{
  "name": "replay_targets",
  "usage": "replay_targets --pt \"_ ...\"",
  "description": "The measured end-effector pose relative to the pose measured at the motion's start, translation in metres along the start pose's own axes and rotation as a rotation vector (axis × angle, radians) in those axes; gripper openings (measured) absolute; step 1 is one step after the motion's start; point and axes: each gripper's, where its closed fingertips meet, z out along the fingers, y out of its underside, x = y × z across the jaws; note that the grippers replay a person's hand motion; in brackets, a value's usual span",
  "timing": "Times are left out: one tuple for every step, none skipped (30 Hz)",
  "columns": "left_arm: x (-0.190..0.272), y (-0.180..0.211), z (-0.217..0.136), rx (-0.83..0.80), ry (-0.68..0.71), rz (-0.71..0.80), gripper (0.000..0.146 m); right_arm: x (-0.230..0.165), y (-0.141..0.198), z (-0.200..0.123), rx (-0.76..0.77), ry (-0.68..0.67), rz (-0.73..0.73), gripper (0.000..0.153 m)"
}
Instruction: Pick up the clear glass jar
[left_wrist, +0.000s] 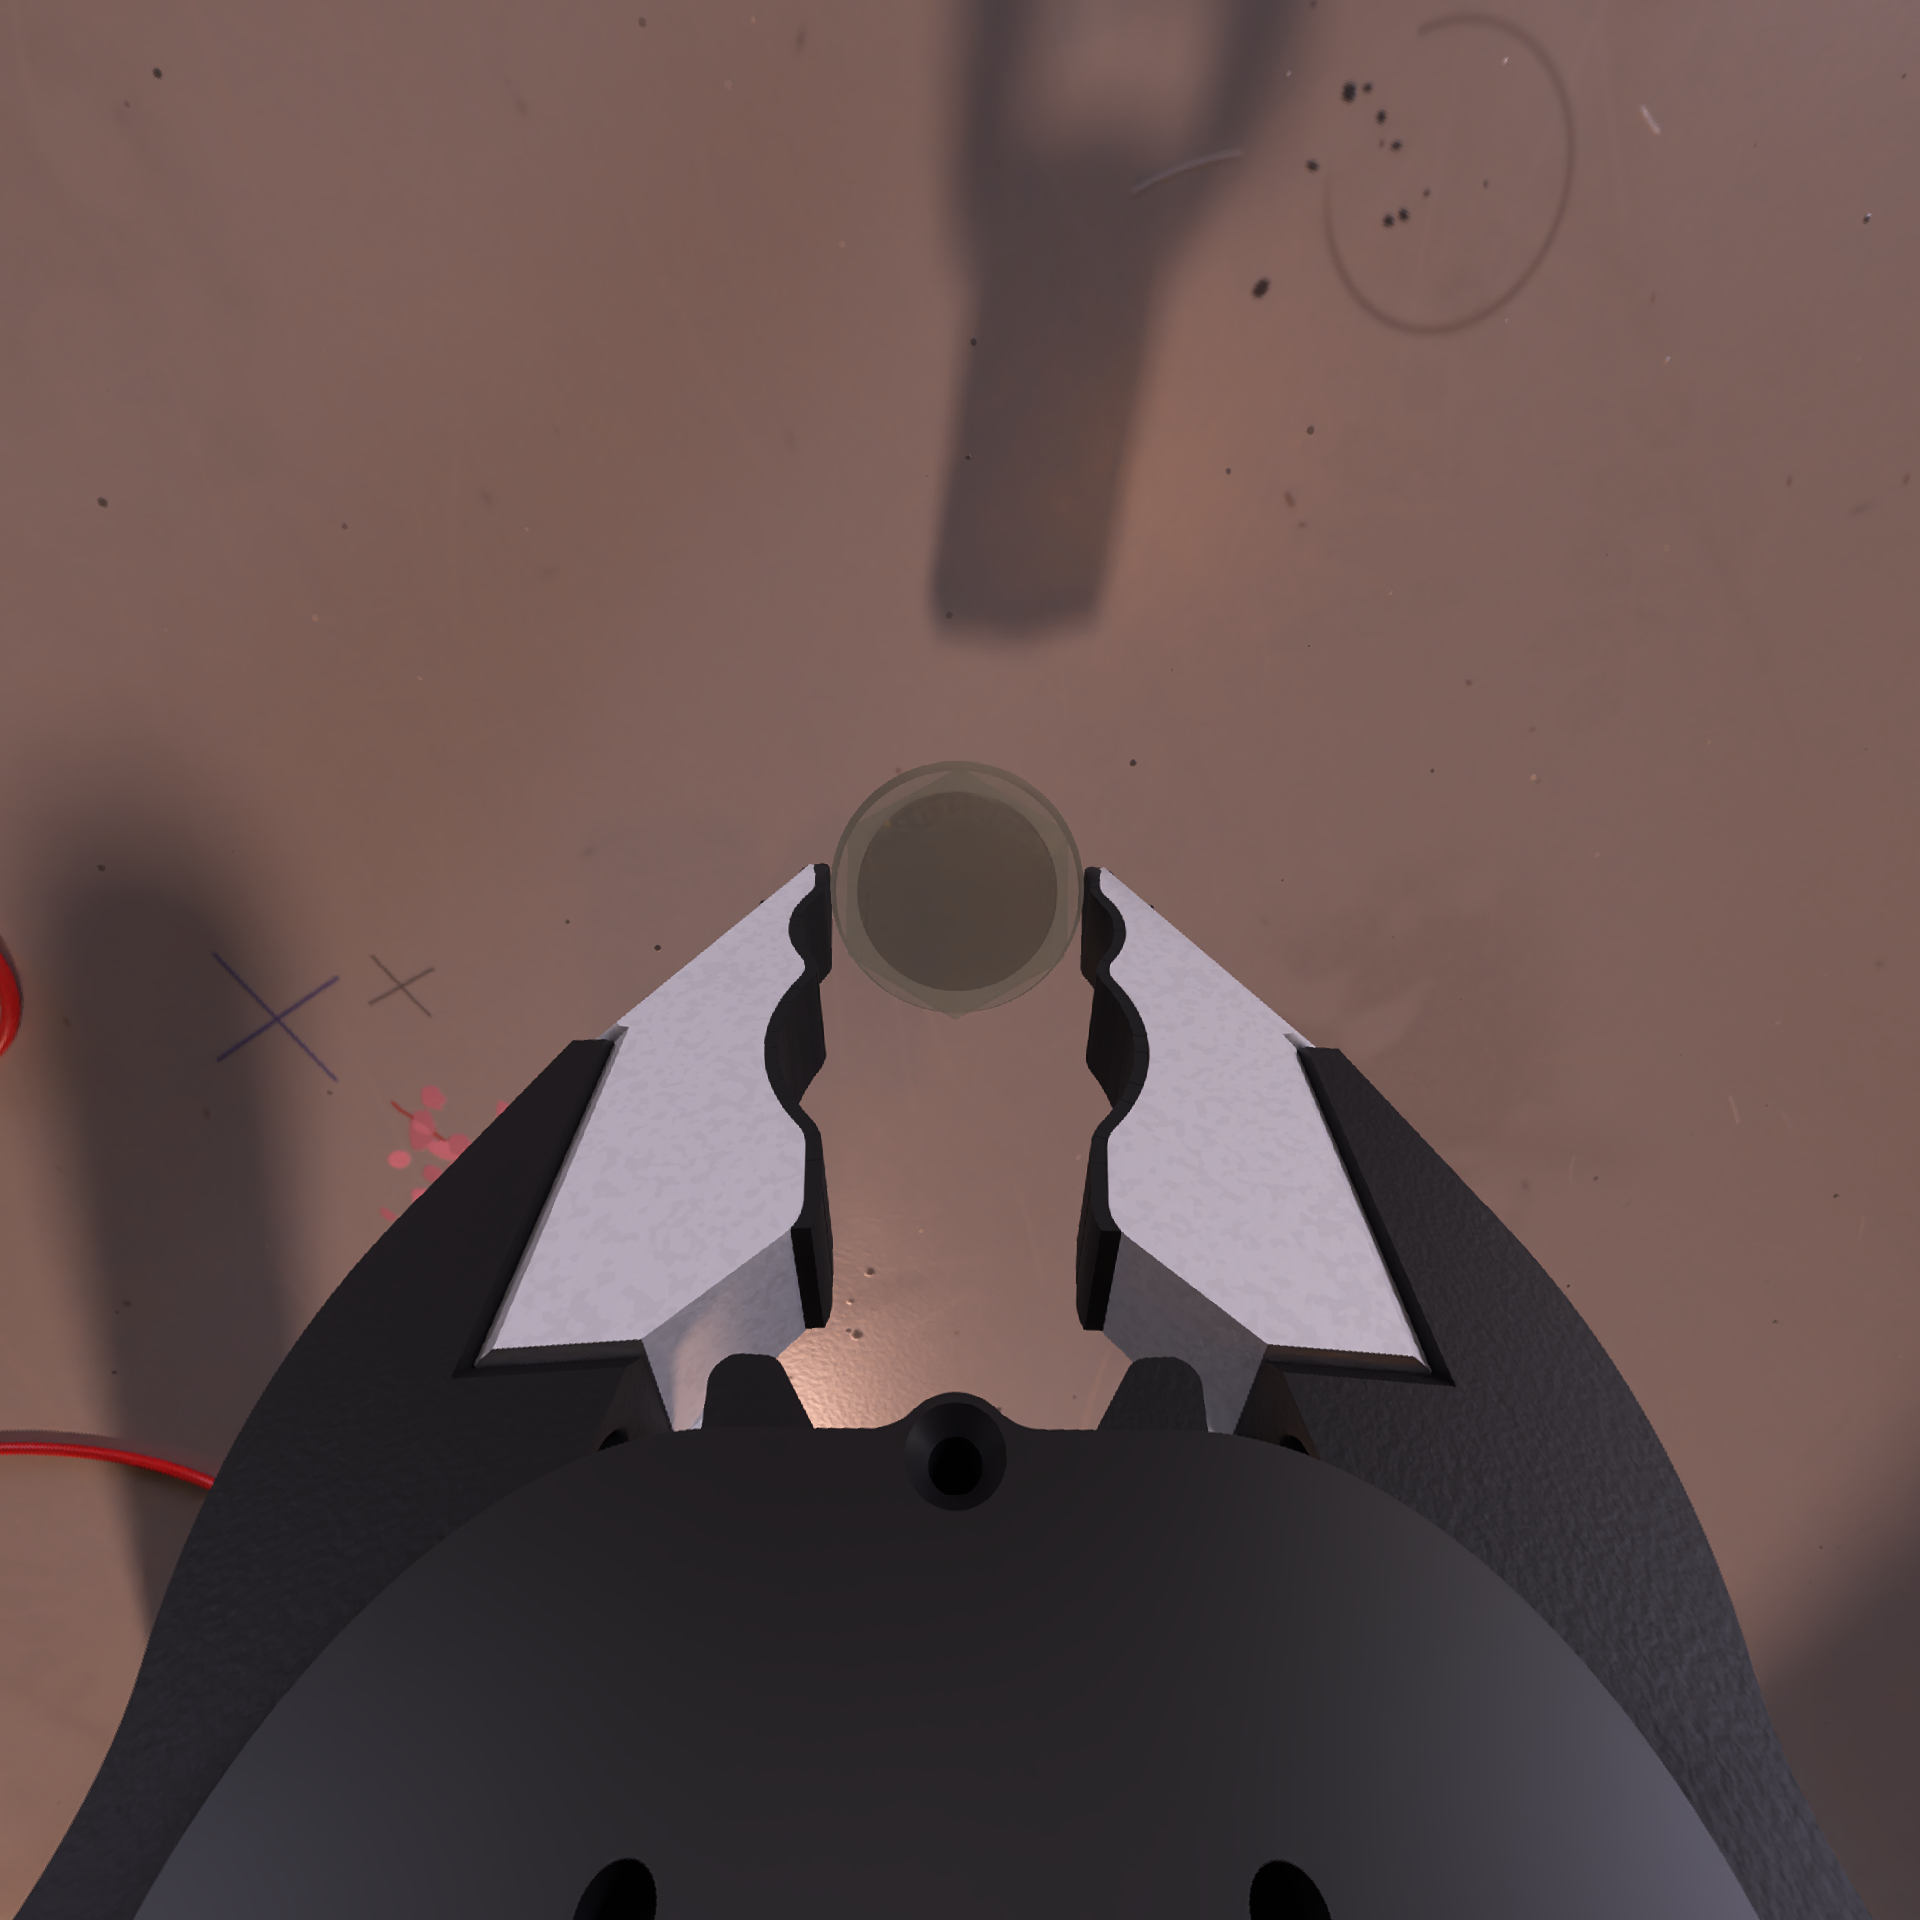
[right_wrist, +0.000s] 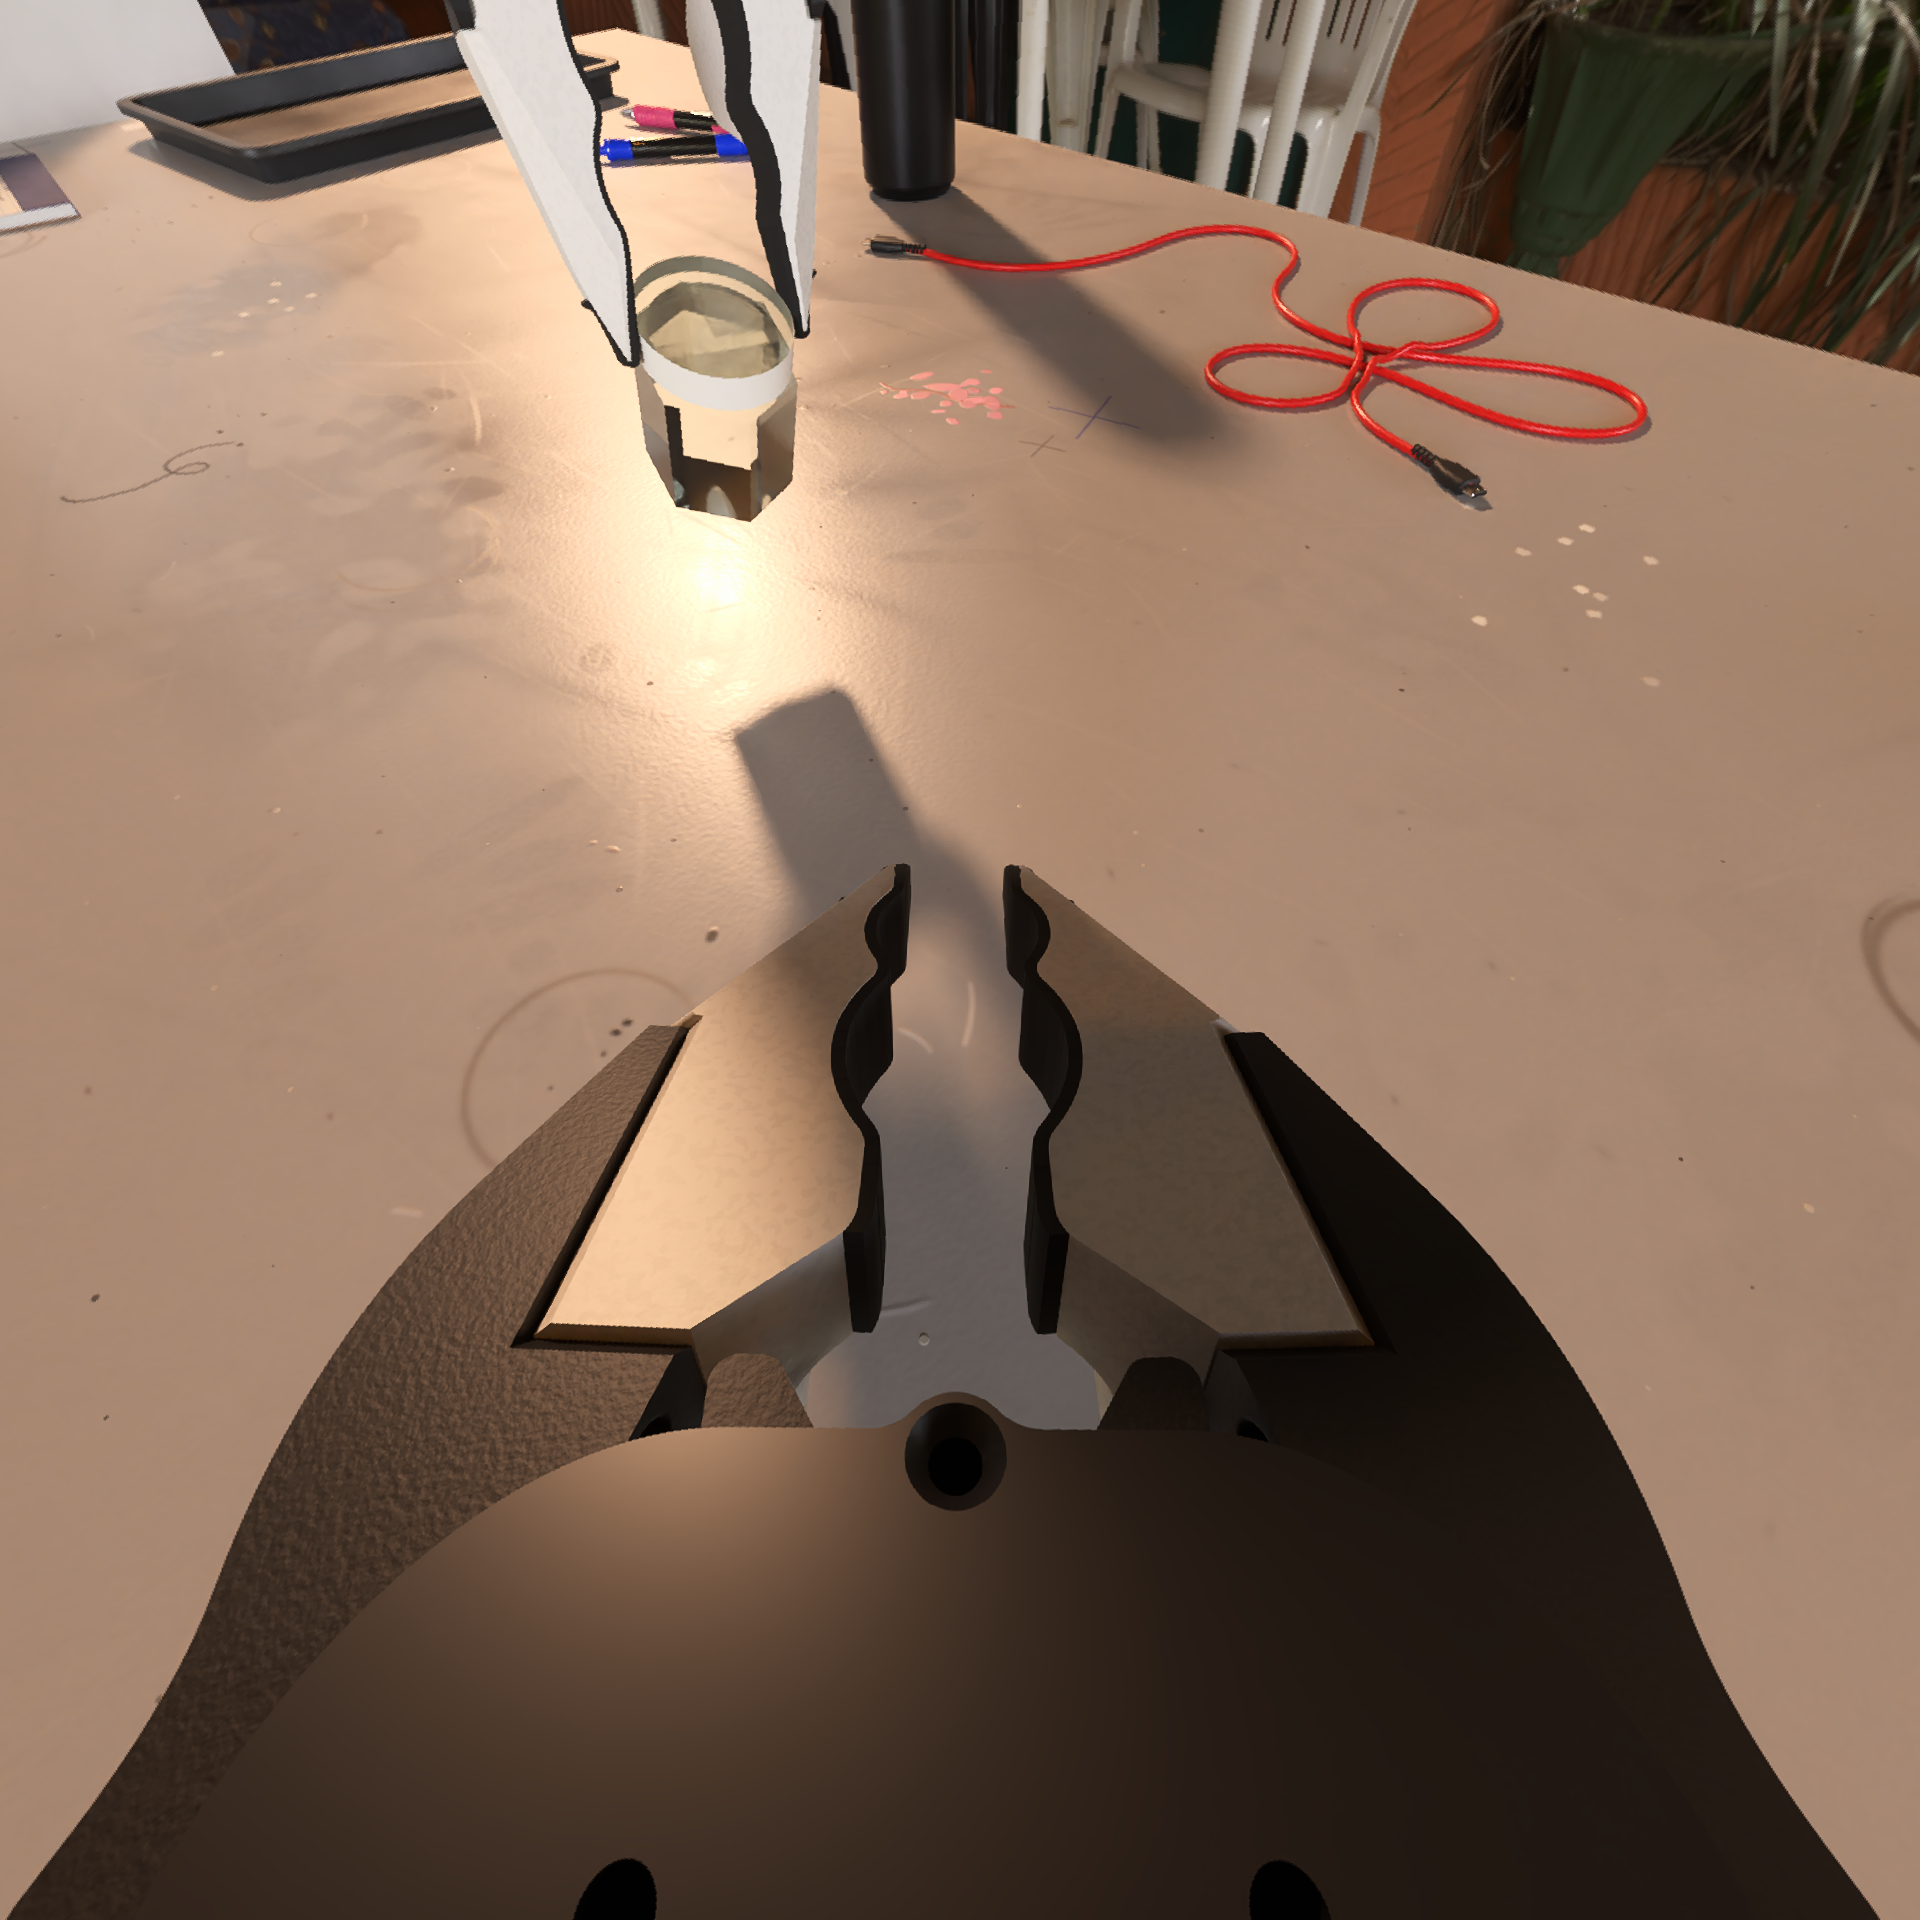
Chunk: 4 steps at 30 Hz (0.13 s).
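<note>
clear glass jar (right_wrist: 715, 384) stood upright on table (right_wrist: 1247, 727), not seen lifted. left gripper (left_wrist: 956, 925) lowered over it from above, fingertips (right_wrist: 613, 312) set either side of rim, touching or nearly; firm grip cannot be told. squeeze and lift judged left. right gripper (right_wrist: 956, 904) well apart, narrowly parted, nothing held.

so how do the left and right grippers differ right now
The left gripper points straight down with its fingertips on either side of the clear glass jar; the right gripper looks along the table with nothing between its fingers. The left's jaws are spread wider, to the jar's width; the right's stand narrowly apart. Both have the same pale fingers with black scalloped pads.
</note>
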Motion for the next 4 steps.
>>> replay_targets --pt "0.0003 -0.0002 0.0002 -0.002 0.001 0.001 0.048 0.0001 0.0001 -0.0001 0.000 -0.001 0.001 0.018" --pt "0.0004 0.0001 0.0003 -0.011 0.003 0.000 0.048 0.0003 0.0003 -0.0002 0.000 -0.001 0.002 0.018" --pt "0.0003 0.0005 0.0002 -0.025 0.002 -0.003 0.048 0.0003 0.0005 -0.0003 -0.002 -0.001 0.003 0.018" --pt "0.0000 0.0009 0.0001 -0.038 -0.001 -0.006 0.048 0.0002 0.0006 -0.0004 -0.002 -0.002 0.003 0.018"
